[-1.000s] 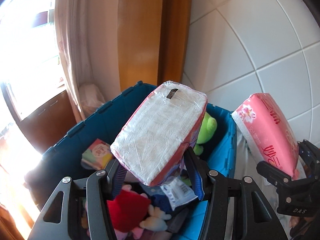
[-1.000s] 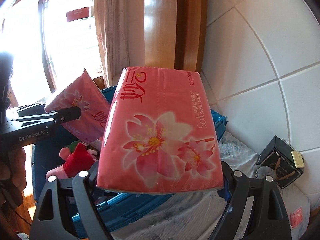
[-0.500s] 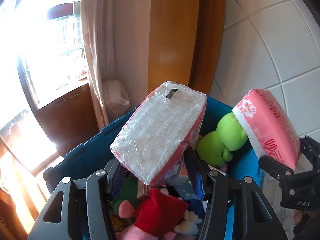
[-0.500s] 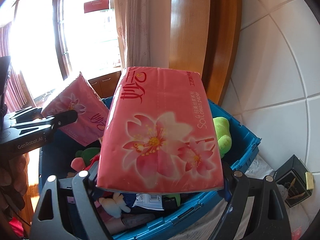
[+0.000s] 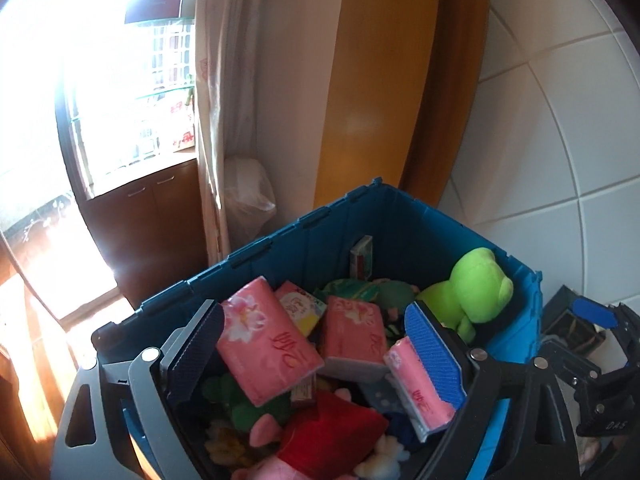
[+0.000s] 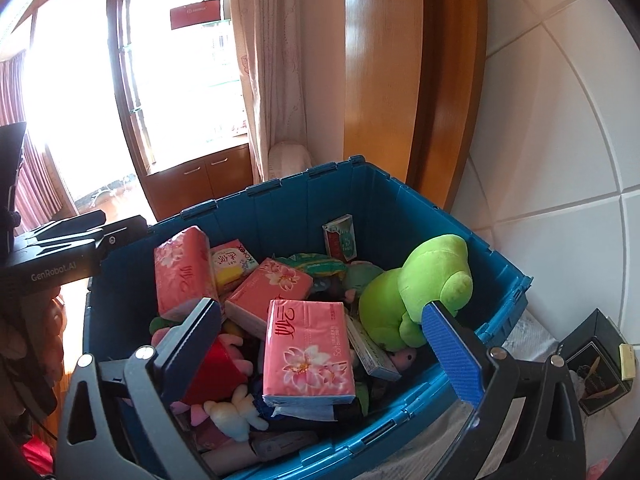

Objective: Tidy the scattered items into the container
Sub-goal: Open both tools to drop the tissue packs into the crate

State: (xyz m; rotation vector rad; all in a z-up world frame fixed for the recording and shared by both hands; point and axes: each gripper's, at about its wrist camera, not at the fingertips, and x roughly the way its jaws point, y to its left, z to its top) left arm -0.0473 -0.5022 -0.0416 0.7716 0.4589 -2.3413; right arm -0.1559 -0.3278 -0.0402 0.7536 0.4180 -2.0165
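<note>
Both the left gripper [image 5: 314, 354] and right gripper [image 6: 322, 354] are hovering with fingers spread wide, gripping nothing, over the blue container [image 6: 280, 204]. Three pink tissue packs [image 6: 308, 352] are lying inside among plush toys, left of a green frog [image 6: 416, 284].

The left hand-held gripper [image 5: 316, 356] has grey angular metal arms with silver screws, one dark navy ribbed pad and one bright blue ribbed pad [image 5: 434, 356]. The right hand-held gripper [image 6: 324, 344] matches it: grey arms, round silver screws, textured blue pads. Its black side body, seen from the left wrist, bears pale lettering.
</note>
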